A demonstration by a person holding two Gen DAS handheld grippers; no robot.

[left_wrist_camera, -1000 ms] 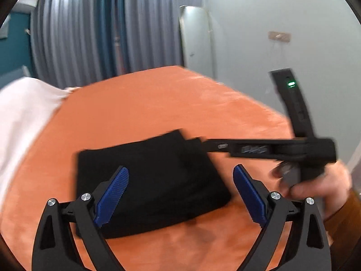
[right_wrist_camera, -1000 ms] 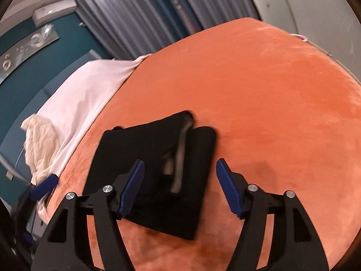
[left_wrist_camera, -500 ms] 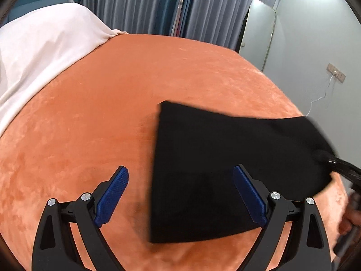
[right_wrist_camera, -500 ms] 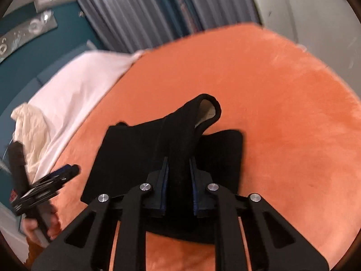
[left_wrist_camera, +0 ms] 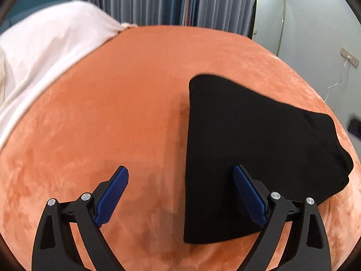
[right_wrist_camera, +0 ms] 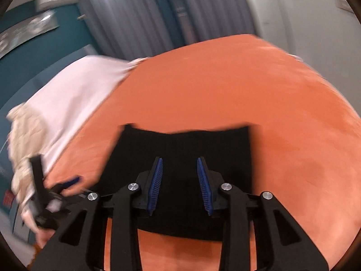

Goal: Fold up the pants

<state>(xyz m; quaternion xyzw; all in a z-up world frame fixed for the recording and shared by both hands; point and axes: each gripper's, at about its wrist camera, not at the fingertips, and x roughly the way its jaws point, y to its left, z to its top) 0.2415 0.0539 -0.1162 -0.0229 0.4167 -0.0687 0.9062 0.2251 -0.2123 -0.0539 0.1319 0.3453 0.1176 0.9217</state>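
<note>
Since the earlier frames, the black pants (left_wrist_camera: 252, 153) lie folded over into a flatter, tidier block on the orange bed (left_wrist_camera: 117, 103); the raised fold that the right hand-held gripper (right_wrist_camera: 180, 180) pinched half a second ago is down. That gripper's jaws have just been opening again: its blue pads (right_wrist_camera: 155, 185) stand a little apart above the black cloth and do not press on it. The right wrist view is blurred by motion.

The left hand-held gripper (left_wrist_camera: 180, 194) has swung to point more steeply down at the bed. Its jaws stand wide apart, the left pad (left_wrist_camera: 112, 198) over bare orange cover, the right pad (left_wrist_camera: 248, 196) over the near left part of the pants; whether it touches the cloth I cannot tell. Nothing is clamped between them.

In the left wrist view the pants sit toward the right side of the bed, with a straight left edge and a rounded, bulkier fold at the right end. In the right wrist view they lie near the bed's front edge, directly under the right gripper.

A white sheet (left_wrist_camera: 40, 52) covers the far left part of the bed, with a cream crumpled cloth (right_wrist_camera: 24, 140) at its edge. Grey curtains (left_wrist_camera: 158, 0) hang behind the bed. At the left of the right wrist view, a hand (right_wrist_camera: 33, 221) grips the left gripper's handle.
</note>
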